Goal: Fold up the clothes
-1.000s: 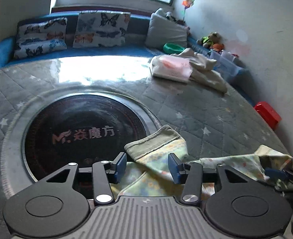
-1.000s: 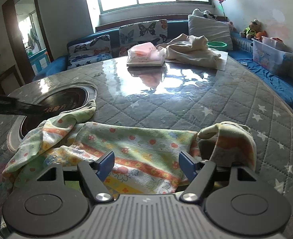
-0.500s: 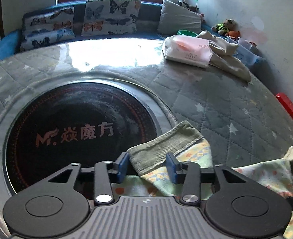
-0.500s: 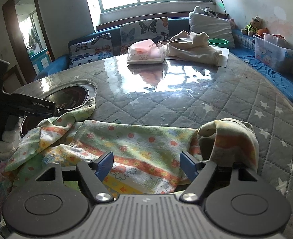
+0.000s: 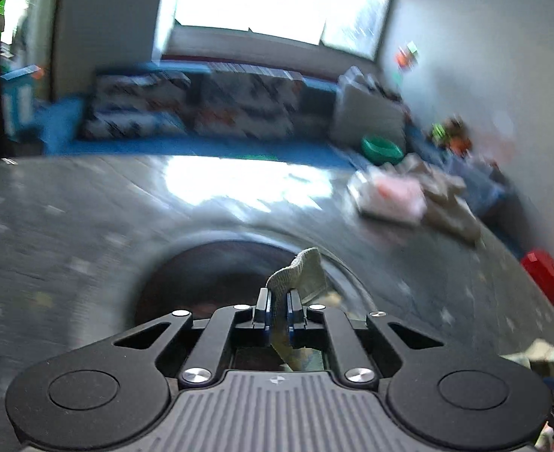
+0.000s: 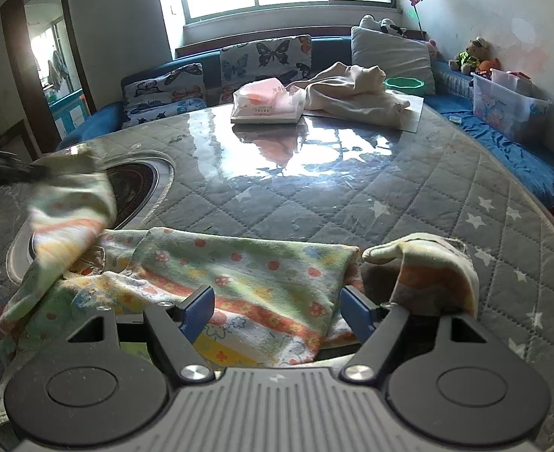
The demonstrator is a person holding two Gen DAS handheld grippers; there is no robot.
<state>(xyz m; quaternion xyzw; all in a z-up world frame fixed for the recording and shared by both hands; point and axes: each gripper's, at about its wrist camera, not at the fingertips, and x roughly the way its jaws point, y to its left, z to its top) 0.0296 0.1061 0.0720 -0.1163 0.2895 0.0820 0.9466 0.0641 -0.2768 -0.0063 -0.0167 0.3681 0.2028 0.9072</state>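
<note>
I have the left gripper (image 5: 277, 314) clamped on the ribbed cuff (image 5: 302, 275) of the pastel flower-print cotton garment (image 6: 247, 282), lifting that sleeve to fold it inward. The garment lies on the quilted grey desk (image 6: 408, 196). My right gripper (image 6: 277, 310) hovers over it, fingers spread, gripping nothing.

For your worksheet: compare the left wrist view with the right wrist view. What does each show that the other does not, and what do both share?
Only the left wrist view shows the left gripper shut on the garment's ribbed cuff.

Only the right wrist view shows the right gripper open above the patterned garment spread on the table, and the doorway.

Both show the quilted table, pink packet and beige cloth.
</note>
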